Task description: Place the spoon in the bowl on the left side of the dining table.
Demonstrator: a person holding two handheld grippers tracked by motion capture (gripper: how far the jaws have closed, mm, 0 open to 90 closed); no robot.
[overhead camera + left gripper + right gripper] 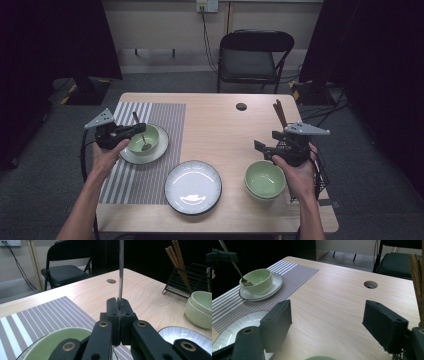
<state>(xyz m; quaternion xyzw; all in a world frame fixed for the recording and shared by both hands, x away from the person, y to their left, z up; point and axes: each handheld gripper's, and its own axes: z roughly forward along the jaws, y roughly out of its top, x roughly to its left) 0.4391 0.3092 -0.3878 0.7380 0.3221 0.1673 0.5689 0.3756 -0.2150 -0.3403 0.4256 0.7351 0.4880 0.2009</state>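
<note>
A: Spoon [139, 131], handle pinched between the pressed-together jaws of the left gripper [141, 128]; where does its bowl sit?

B: Inside the green bowl [143, 139] at left centre of the high view. That bowl stands on a white saucer [159, 151] on the striped placemat [160, 120].

A: And the right gripper [261, 146]?

B: Jaws spread wide with nothing between them, at right of the frame above the stacked green bowls [264, 180]. Its own view looks across the bare tabletop [332, 305].

A: Remaining items?

B: White ribbed plate [193, 187], lower centre; black wire rack [190, 280] holding wooden chopsticks [279, 113], right edge; folding chair [252, 57], upper centre, beyond the tabletop.
</note>
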